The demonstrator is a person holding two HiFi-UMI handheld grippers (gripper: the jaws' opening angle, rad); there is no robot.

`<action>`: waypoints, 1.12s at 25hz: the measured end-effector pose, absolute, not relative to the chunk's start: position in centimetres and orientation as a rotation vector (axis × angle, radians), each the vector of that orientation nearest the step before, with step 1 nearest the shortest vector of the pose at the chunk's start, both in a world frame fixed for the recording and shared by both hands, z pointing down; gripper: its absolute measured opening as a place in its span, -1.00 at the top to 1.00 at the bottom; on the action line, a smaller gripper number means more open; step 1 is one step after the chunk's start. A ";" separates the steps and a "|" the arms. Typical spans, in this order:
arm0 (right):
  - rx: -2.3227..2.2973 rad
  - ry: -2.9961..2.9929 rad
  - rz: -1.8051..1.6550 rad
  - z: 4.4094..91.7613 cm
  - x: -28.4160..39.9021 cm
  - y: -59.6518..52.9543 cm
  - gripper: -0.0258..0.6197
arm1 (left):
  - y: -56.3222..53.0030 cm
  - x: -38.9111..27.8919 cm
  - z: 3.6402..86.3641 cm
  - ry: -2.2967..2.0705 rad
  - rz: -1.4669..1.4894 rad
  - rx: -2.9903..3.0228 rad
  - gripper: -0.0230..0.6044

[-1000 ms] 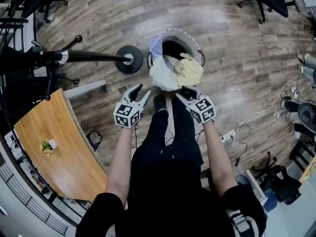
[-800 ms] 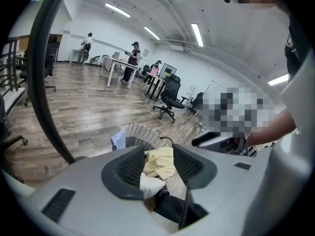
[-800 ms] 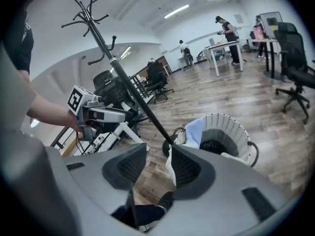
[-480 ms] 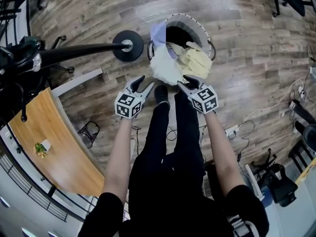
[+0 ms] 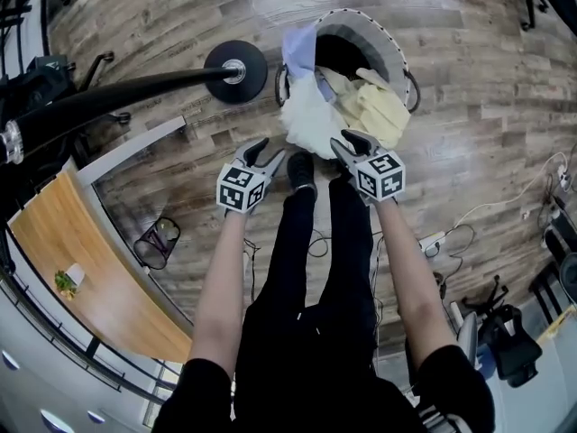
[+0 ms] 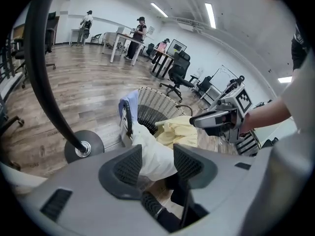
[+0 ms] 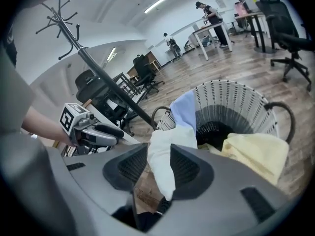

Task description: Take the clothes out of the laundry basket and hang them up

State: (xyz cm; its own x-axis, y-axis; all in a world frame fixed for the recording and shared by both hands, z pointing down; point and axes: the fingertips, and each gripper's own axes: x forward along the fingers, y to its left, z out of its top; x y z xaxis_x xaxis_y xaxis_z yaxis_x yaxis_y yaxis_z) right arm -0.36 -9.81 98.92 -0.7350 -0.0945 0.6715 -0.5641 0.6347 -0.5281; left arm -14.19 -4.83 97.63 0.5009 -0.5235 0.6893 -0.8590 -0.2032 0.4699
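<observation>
White garment (image 5: 306, 124) draped over laundry basket (image 5: 389, 41) rim, yellow garment (image 5: 379, 111) beside.

Curved wooden desk (image 5: 90, 282) beside wire bin (image 5: 155, 242)

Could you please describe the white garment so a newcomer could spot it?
Find the wicker laundry basket on the wood floor. The white garment spills over its rim toward the person's shoes. Unlike the blue cloth and yellow garment beside it, it is white.
</observation>
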 end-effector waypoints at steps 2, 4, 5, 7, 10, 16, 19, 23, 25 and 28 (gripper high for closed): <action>0.489 -2.229 1.027 100.6 -0.7 -9.6 0.43 | -4.8 -14.1 99.1 -1.137 0.494 1.866 0.28; 0.481 -2.213 1.063 102.1 -0.8 -9.6 0.42 | -4.9 -13.7 100.5 -1.121 0.508 1.862 0.23; 0.483 -2.207 1.083 102.7 -0.7 -9.6 0.42 | -4.9 -13.5 101.2 -1.110 0.521 1.861 0.19; 0.494 -2.200 1.120 103.9 -0.5 -9.7 0.41 | -4.9 -13.2 102.8 -1.088 0.559 1.857 0.12; 0.505 -2.196 1.162 105.2 -0.2 -9.6 0.41 | -5.3 -13.0 104.7 -1.091 0.589 1.853 0.04; 0.498 -2.201 1.215 107.3 -0.5 -9.8 0.39 | -6.1 -13.2 107.7 -1.101 0.613 1.861 -0.03; 0.514 -2.195 1.233 107.8 -0.3 -9.9 0.39 | -6.7 -12.6 109.1 -1.065 0.630 1.869 -0.04; 0.536 -2.191 1.239 107.8 -0.3 -10.2 0.39 | -7.1 -11.9 110.1 -1.002 0.656 1.907 -0.04; 0.538 -2.190 1.240 107.9 0.0 -10.1 0.39 | -7.1 -11.6 110.1 -0.965 0.634 1.908 -0.03; 0.547 -2.189 1.234 108.1 0.4 -10.2 0.40 | -6.9 -11.3 110.1 -0.904 0.635 1.916 0.07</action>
State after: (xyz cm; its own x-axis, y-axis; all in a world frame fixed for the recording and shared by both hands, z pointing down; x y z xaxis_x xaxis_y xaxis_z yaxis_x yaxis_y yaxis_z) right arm 0.37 -10.23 108.13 -0.7583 -0.0749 0.6475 -0.5927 0.4926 -0.6372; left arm -11.33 -6.89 110.14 0.6012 -0.3359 0.7251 -0.7961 -0.3304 0.5070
